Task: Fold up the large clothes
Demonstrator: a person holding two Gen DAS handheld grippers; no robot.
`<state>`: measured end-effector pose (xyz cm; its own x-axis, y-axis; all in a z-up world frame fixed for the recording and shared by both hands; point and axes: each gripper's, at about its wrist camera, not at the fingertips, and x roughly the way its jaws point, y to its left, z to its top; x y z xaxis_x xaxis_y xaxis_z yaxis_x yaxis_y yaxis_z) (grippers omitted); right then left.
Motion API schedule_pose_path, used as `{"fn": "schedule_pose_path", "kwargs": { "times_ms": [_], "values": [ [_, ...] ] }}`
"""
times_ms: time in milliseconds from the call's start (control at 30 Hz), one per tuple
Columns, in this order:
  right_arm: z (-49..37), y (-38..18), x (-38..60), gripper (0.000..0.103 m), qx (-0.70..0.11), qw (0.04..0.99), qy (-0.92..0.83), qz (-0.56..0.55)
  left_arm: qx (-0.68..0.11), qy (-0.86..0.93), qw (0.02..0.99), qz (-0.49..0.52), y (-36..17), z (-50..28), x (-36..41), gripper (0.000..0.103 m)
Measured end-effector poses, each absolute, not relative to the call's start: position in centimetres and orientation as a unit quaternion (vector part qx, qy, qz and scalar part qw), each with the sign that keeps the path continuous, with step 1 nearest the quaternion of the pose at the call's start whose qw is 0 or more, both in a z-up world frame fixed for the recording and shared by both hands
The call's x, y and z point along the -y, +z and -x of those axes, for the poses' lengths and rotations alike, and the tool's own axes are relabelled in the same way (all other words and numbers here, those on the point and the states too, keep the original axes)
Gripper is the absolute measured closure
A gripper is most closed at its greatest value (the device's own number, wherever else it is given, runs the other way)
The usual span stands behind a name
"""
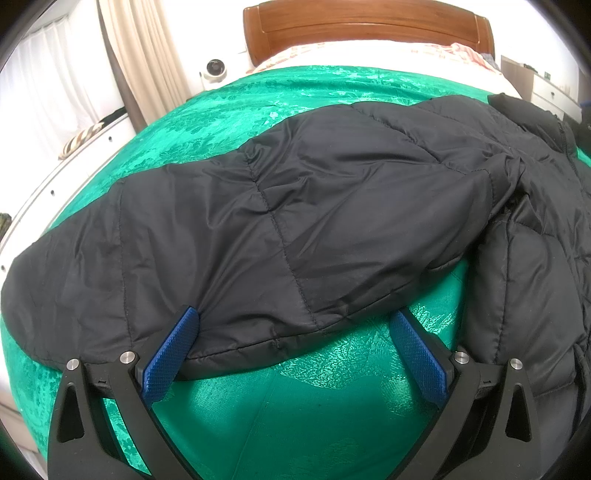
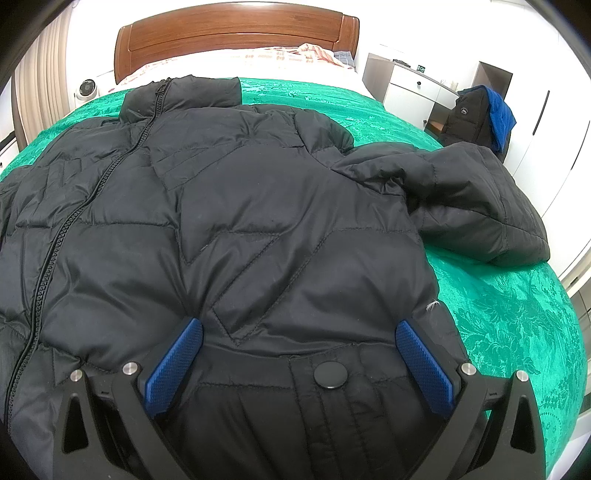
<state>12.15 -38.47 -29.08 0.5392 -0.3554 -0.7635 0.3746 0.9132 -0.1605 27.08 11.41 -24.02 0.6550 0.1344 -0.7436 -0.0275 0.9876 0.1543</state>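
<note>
So I've got this big black puffer jacket (image 2: 229,206) spread front-up on the green bedspread (image 2: 509,317), collar (image 2: 181,94) toward the wooden headboard (image 2: 236,33) and hem toward me. The zipper (image 2: 70,221) runs down the jacket's left half as my right camera sees it, closed as far as I can tell.

My right gripper (image 2: 299,334) hangs right over the hem end of the jacket, jaws spread wide, nothing between the blue pads (image 2: 173,369). There's a round black snap button (image 2: 330,374) on the jacket's hem band sitting between the two fingers. One sleeve (image 2: 461,199) sticks out from the jacket toward the side with the white cabinet (image 2: 410,92), crumpled up, its cuff end near the edge of the bed.

My left gripper (image 1: 295,325) is over on the other sleeve (image 1: 258,229), which lies stretched across the bedspread away from the jacket body. Jaws wide apart here too, not clamped on anything. The left pad (image 1: 171,356) is at the sleeve's near edge, right against the fabric; the right pad (image 1: 419,356) is over bare green bedspread just beside that edge.

Beyond the jacket, next to the cabinet, there's another dark jacket with something blue draped over it (image 2: 480,114). A small white fan (image 1: 214,70) sits beside the headboard.
</note>
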Motion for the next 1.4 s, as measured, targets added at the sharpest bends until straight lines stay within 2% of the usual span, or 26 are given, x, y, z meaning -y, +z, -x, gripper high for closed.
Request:
{"fn": "schedule_pose_path", "kwargs": {
  "times_ms": [433,533,600,733,833,933,1033,1167,1300,1400],
  "values": [
    [-12.7,-29.0,38.7,0.0,-0.437,0.877,-0.197,-0.025,-0.416,0.045,0.906,-0.063,-24.1,-27.3,-11.4,0.0],
    [-10.3,-27.1,40.5,0.0,-0.423,0.893,-0.127,-0.089,-0.443,0.032,0.894,-0.065,-23.5,-27.1,-11.6,0.0],
    [-6.9,-25.1,43.0,0.0,-0.386,0.905,-0.089,-0.157,-0.46,0.013,0.885,-0.071,-22.4,-25.9,-11.8,0.0],
    [-1.3,-22.7,50.7,0.0,-0.325,0.911,-0.073,-0.245,-0.442,-0.019,0.895,-0.059,-19.0,-21.5,-11.5,0.0],
    [0.3,-23.2,54.7,0.0,-0.353,0.891,-0.046,-0.282,-0.433,-0.058,0.899,-0.03,-17.7,-18.3,-10.6,0.0],
    [2.3,-24.3,54.7,0.0,-0.359,0.885,-0.042,-0.293,-0.46,-0.123,0.878,0.043,-18.4,-15.9,-10.1,0.0],
    [3.2,-25.6,54.4,0.0,-0.355,0.882,-0.032,-0.308,-0.45,-0.188,0.868,0.095,-17.8,-13.8,-8.9,0.0],
    [3.1,-27.9,53.0,0.0,-0.376,0.863,-0.008,-0.337,-0.427,-0.202,0.88,0.055,-16.8,-13.5,-4.5,0.0],
    [3.5,-28.8,48.5,0.0,-0.428,0.865,-0.013,-0.262,-0.454,-0.17,0.874,-0.018,-19.5,-13.7,-1.6,0.0],
    [5.3,-28.4,46.9,0.0,-0.433,0.866,-0.014,-0.248,-0.439,-0.165,0.883,-0.009,-19.8,-12.2,-2.7,0.0]
  ]
}}
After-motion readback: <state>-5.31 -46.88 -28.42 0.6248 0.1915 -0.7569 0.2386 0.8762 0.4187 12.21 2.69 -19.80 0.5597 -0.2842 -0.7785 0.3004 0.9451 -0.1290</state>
